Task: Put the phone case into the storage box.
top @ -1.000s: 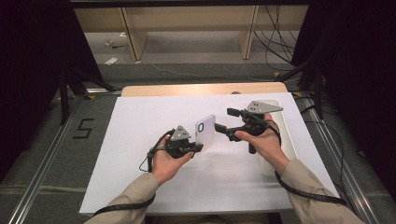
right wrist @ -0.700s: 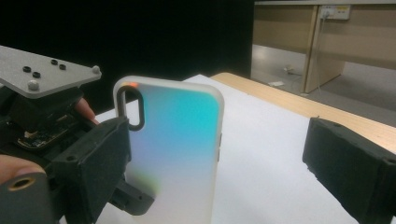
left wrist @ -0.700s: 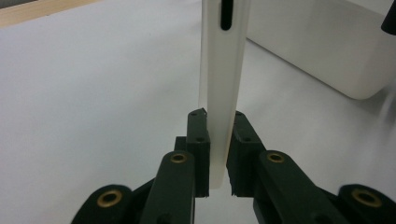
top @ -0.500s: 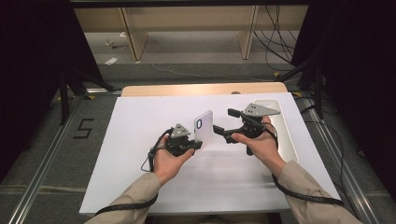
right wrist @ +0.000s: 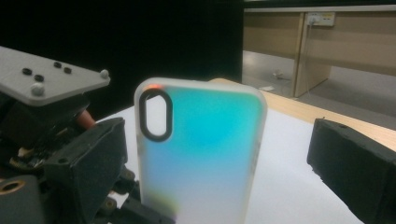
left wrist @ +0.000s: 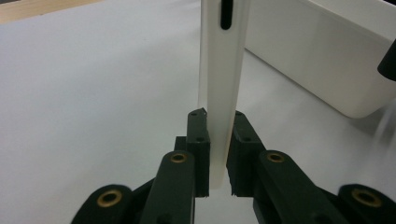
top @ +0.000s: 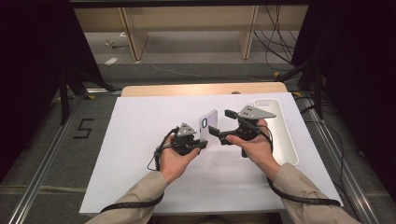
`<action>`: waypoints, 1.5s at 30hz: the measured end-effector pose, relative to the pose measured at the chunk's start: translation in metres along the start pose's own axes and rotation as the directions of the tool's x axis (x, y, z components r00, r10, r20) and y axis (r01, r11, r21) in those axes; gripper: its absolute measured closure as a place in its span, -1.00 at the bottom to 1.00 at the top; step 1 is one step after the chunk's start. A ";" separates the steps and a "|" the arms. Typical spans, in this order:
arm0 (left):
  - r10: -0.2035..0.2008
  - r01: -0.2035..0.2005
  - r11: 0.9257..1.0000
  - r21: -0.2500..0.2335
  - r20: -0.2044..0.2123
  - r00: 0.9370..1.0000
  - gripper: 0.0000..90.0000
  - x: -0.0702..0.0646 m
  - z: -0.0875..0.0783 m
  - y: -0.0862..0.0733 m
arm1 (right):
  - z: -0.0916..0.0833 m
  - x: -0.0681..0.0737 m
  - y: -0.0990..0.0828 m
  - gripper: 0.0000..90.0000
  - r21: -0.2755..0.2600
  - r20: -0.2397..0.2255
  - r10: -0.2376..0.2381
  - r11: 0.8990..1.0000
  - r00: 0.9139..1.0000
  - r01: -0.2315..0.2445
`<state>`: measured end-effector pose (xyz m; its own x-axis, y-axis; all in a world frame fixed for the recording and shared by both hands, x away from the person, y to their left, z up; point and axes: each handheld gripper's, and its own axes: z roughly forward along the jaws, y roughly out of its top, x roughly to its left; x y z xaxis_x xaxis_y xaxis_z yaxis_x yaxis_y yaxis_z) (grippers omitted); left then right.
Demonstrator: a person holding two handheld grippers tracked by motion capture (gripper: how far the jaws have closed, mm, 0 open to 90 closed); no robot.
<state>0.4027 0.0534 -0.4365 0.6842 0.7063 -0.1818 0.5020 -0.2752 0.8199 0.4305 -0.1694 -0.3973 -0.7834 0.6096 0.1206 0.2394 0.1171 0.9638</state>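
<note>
The left gripper view puts you right behind your left tool (left wrist: 215, 154): its two black jaws are clamped on the bottom edge of a white phone case (left wrist: 223, 74), which stands upright between them, thin edge toward the camera, with a dark slot near the top of that edge. The pads press on both faces of the case, so it is held above the white surface (left wrist: 84, 93) and not resting on it.

In the high view your left tool (top: 201, 143) carries the phone case (top: 208, 128) near the middle of the surface (top: 140, 140), just beside your right tool (top: 219, 122). Your right tool has its jaws spread wide, having just been opening, and they stand on either side of the case without pressing on it (one jaw at the case's near face, the other farther back).

The right gripper view looks flat onto the phone case (right wrist: 201, 154) and shows its teal-tinted back and the oval camera cutout at its upper left, neither of which can be made out edge-on from the left tool. One black pad of your right tool stands well clear at the right of the case.

A long white tray (top: 280, 135) lies on the surface to your right; from above I cannot see anything in it. The left gripper view shows its wall (left wrist: 317, 60) close behind the case.
</note>
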 end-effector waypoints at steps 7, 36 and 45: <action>0.006 -0.006 1.000 0.003 0.008 1.000 0.80 -0.007 0.006 0.003 | 0.001 0.002 0.000 -0.88 -0.007 0.014 0.012 1.000 1.000 -0.011; 0.016 -0.016 1.000 -0.002 0.021 1.000 0.80 -0.019 0.015 0.006 | 0.004 0.004 -0.006 -0.63 -0.017 0.072 0.034 0.999 0.997 -0.033; 0.027 -0.026 1.000 -0.010 0.021 0.999 0.79 -0.020 0.014 0.006 | 0.002 0.005 -0.005 -0.61 -0.019 0.069 0.036 0.999 0.997 -0.035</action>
<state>0.3996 0.0286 -0.4354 0.7080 0.6851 -0.1712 0.4788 -0.2875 0.8295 0.4268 -0.1650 -0.4020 -0.7327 0.6664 0.1382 0.2554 0.0811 0.9634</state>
